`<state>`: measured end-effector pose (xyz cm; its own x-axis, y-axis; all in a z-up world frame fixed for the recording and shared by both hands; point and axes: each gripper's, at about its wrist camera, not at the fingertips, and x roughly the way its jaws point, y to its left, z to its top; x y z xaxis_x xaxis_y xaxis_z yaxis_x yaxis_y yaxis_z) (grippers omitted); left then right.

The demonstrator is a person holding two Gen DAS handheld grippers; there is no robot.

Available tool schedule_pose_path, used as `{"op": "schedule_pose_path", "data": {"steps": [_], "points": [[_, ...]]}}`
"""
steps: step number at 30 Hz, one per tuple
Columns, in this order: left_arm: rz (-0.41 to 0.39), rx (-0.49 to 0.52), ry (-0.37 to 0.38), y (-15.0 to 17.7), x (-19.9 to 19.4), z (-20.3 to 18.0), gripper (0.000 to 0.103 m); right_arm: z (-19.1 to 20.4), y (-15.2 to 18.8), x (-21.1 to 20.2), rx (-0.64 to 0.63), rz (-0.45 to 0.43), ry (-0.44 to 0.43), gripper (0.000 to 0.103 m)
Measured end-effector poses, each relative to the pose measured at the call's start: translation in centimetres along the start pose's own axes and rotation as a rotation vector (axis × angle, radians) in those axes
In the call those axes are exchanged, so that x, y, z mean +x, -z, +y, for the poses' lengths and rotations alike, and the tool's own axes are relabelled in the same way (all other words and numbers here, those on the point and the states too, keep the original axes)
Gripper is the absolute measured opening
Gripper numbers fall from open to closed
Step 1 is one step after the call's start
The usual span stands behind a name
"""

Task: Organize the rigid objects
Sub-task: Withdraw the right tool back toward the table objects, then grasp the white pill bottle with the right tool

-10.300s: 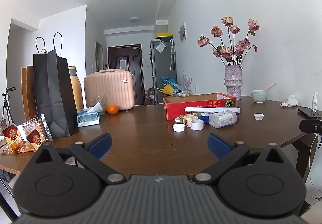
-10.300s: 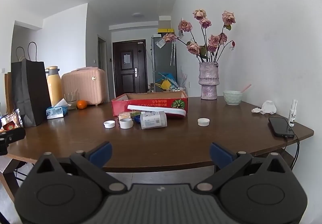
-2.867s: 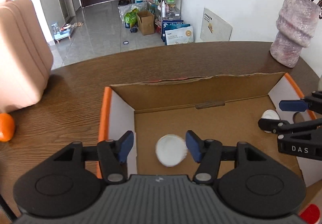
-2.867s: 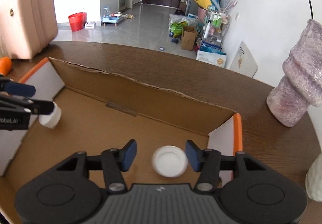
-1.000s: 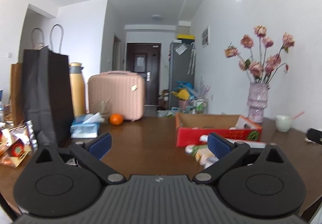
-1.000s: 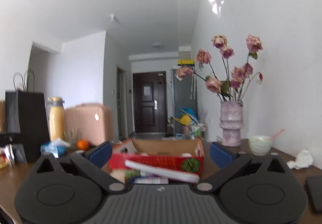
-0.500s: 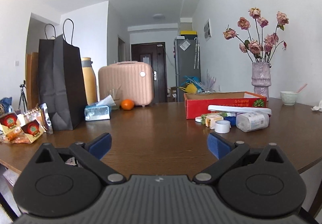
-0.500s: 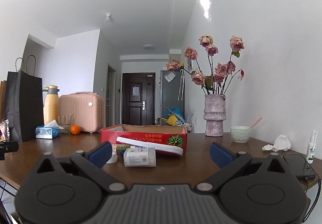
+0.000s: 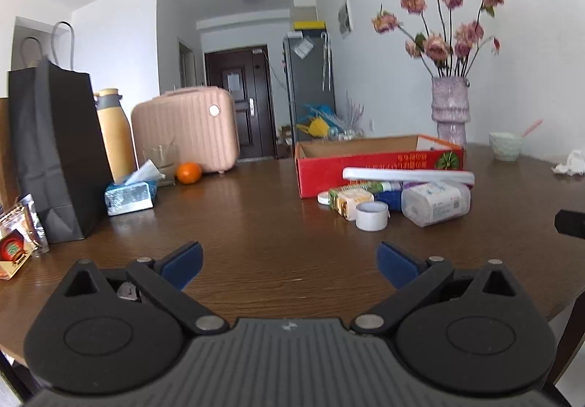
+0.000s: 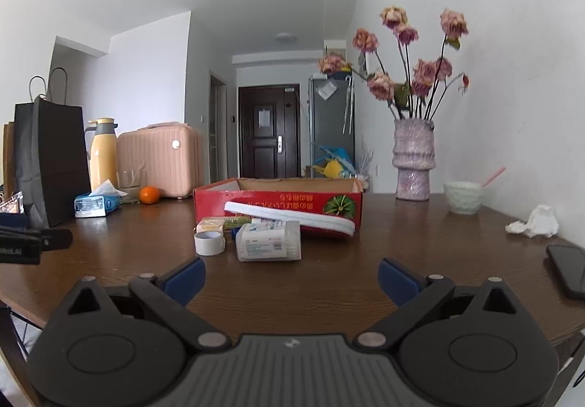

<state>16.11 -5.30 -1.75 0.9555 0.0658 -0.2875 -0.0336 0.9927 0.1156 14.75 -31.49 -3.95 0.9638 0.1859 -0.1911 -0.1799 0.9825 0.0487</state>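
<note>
While both wait: left hand-held gripper (image 9: 289, 260) and right hand-held gripper (image 10: 290, 277) spread wide, empty.
Left: clear tub (image 10: 268, 240), tape roll (image 10: 209, 242), packets near red box (image 10: 278, 196) on tabletop (image 10: 329, 282).

A lived-in home: a wooden dining table (image 10: 329, 282), a vase of dried roses (image 10: 413, 162), a pink suitcase (image 10: 161, 160), a fridge (image 10: 331, 125) and a dark front door (image 10: 268, 131) down the hallway.
</note>
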Motion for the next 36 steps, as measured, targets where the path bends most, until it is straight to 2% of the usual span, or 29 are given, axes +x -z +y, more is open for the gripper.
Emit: {"op": "schedule_pose_path", "data": {"steps": [5,8,10,13,15,17,22,25,26,27,30,32,35,36], "points": [[0.122,-0.041,0.035,-2.3,5.4,-0.6,0.103,-1.4,-2.3,4.2,0.073,0.067,-0.077,0.097],[0.196,-0.083,0.095,-3.4,8.8,-1.0,0.103,-2.3,-3.5,7.8,0.125,0.155,-0.097,0.095],[0.234,-0.097,0.133,-4.0,11.0,-1.6,0.103,-2.5,-3.9,9.7,0.131,0.187,-0.110,0.091],[0.244,-0.097,0.178,-4.7,14.0,-2.5,0.103,-2.9,-4.5,12.5,0.156,0.199,-0.134,0.087],[0.239,-0.045,0.172,-5.0,15.8,-3.5,0.101,-3.0,-4.9,14.3,0.154,0.206,-0.121,0.087],[0.239,-0.020,0.194,-5.3,17.4,-4.1,0.098,-3.3,-5.2,16.4,0.161,0.234,-0.110,0.081],[0.329,-0.109,0.240,-5.5,20.6,-4.2,0.094,-4.9,-5.0,20.7,0.246,0.303,-0.120,0.067],[0.325,-0.142,0.234,-5.8,20.4,-4.3,0.093,-5.6,-4.6,22.0,0.272,0.303,-0.125,0.063],[0.327,-0.156,0.259,-5.8,20.3,-4.5,0.089,-5.8,-4.5,22.2,0.283,0.303,-0.132,0.062],[0.339,-0.175,0.296,-5.8,20.2,-4.7,0.072,-5.9,-4.4,22.4,0.296,0.304,-0.148,0.061],[0.414,-0.294,0.446,-5.5,20.8,-4.8,0.038,-6.1,-3.8,23.0,0.356,0.315,-0.220,0.060],[0.452,-0.379,0.435,-5.5,21.0,-4.7,0.036,-5.9,-3.5,23.2,0.386,0.328,-0.267,0.057],[0.447,-0.412,0.426,-5.4,20.8,-4.7,0.032,-5.3,-3.8,22.7,0.359,0.319,-0.246,0.050],[0.450,-0.435,0.427,-5.2,20.7,-4.5,0.024,-5.4,-3.9,22.5,0.361,0.315,-0.239,0.044]]}}
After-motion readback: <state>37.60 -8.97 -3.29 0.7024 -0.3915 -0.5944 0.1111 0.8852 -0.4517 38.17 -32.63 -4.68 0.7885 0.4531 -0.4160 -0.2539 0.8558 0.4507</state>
